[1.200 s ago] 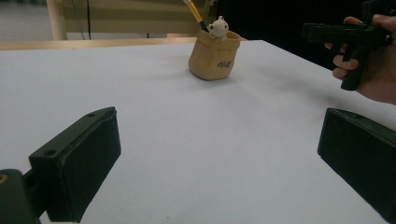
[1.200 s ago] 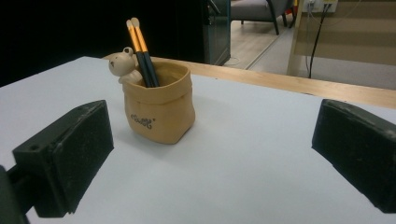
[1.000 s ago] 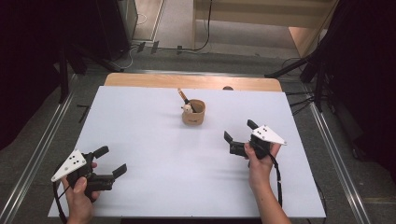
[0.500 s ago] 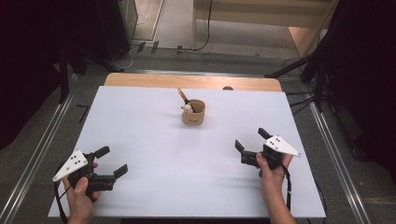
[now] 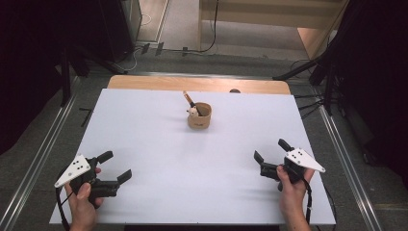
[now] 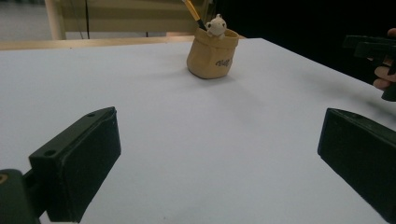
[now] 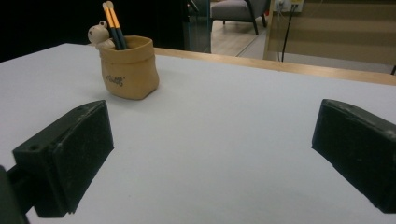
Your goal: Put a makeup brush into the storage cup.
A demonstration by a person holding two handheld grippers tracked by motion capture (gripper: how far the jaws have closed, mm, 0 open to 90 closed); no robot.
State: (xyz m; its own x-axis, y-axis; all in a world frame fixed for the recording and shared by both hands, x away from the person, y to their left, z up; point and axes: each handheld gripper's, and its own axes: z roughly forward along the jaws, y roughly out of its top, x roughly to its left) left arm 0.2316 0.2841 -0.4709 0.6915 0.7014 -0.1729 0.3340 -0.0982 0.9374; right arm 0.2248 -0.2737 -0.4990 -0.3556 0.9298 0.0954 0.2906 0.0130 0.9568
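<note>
Two claws rest low over a white table, one at each near corner, with a small tan pot standing well apart from both, toward the far middle of the sheet. The left claw sits in a hand at the near left; its jaws are spread wide with nothing between them. The right claw is gripped by a hand at the near right, jaws likewise wide apart and holding nothing. Each carries a pale, three-cornered plate on top, and its jaws are matte black, blocky and flat-faced.

The pot looks soft and sack-like, its rim rolled outward and its walls bulging slightly toward the base, with small dark lettering on the side. Two pencils, orange above and dark lower down, lean out of it at a slant, beside a small cream bear figure that peeks over the rim. In the left gripper view the pot stands upright far ahead between the jaws, and the other claw shows at the right edge. The table surface is smooth and matte, with a strip of pale wood along its far edge.
</note>
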